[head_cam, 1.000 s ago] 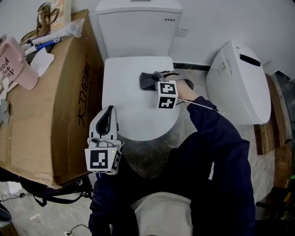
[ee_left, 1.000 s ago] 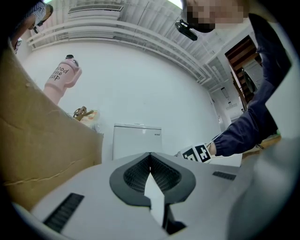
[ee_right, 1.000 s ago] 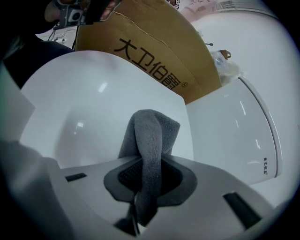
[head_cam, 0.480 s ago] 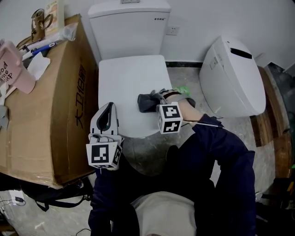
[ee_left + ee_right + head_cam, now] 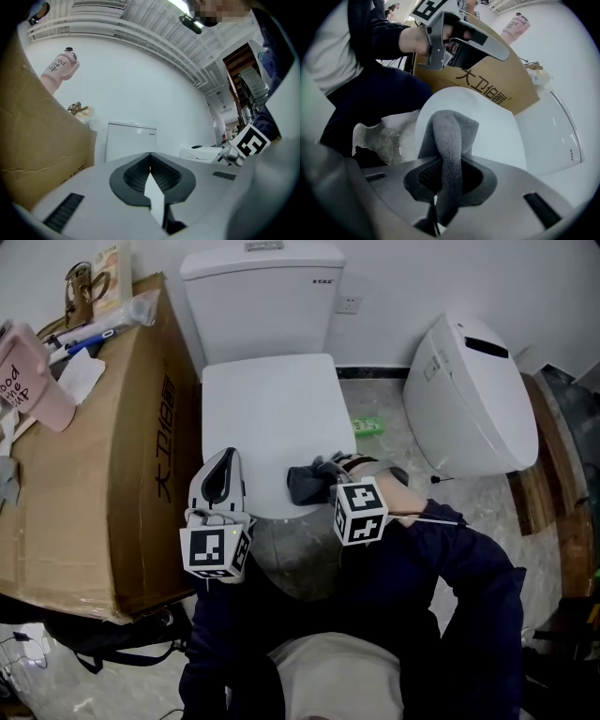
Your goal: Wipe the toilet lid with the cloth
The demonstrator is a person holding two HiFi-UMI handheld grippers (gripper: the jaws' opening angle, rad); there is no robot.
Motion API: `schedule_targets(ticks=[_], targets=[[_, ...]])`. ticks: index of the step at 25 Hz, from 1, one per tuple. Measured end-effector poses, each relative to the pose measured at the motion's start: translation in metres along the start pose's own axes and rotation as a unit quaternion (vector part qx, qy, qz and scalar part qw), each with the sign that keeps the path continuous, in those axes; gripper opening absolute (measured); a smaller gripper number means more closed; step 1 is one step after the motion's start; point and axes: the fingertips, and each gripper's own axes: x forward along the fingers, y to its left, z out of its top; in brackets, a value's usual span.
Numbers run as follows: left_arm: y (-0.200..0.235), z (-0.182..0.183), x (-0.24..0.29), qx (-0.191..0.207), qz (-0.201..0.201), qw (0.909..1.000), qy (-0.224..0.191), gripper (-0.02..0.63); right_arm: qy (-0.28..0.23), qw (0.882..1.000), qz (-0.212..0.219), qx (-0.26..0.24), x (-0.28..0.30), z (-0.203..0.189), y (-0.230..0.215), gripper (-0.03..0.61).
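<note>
Cloth (image 5: 307, 482), dark grey and bunched, sat at the front right edge of the closed toilet lid (image 5: 267, 418), pinched in the jaws of my right tool (image 5: 325, 469). In the right gripper view I saw the fabric rising out of the jaw throat and folding forward onto the white lid, so the jaws were clamped on the cloth rather than meeting each other.

My left tool (image 5: 223, 457) hung over the front left corner of the lid, just beside the big cardboard box (image 5: 103, 456), with its tip pointing toward the cistern (image 5: 261, 296). Its own view showed the two jaws pressed together with nothing between them, and past them the cistern against the white wall. I could not tell whether that tool touched the lid.

A pink bottle (image 5: 26, 373) lay on top of the box among other clutter. On the floor to the right of the bowl lay a small green packet (image 5: 368, 427). Further right stood a second white toilet unit (image 5: 473, 395), well apart from the lid under the cloth.
</note>
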Motion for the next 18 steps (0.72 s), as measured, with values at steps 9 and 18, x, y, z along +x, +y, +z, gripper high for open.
schedule_targets(ticks=[9,18], targets=[[-0.001,-0.001,-0.002,0.004,-0.002,1.0000,0.003,0.015,0.006,0.999,0.051,-0.017,-0.007,0.003,0.017,0.067],[0.003,-0.001,-0.007,0.003,0.009,0.9999,0.005,0.015,-0.015,0.999,0.032,-0.029,-0.003,-0.001,-0.043,0.069]])
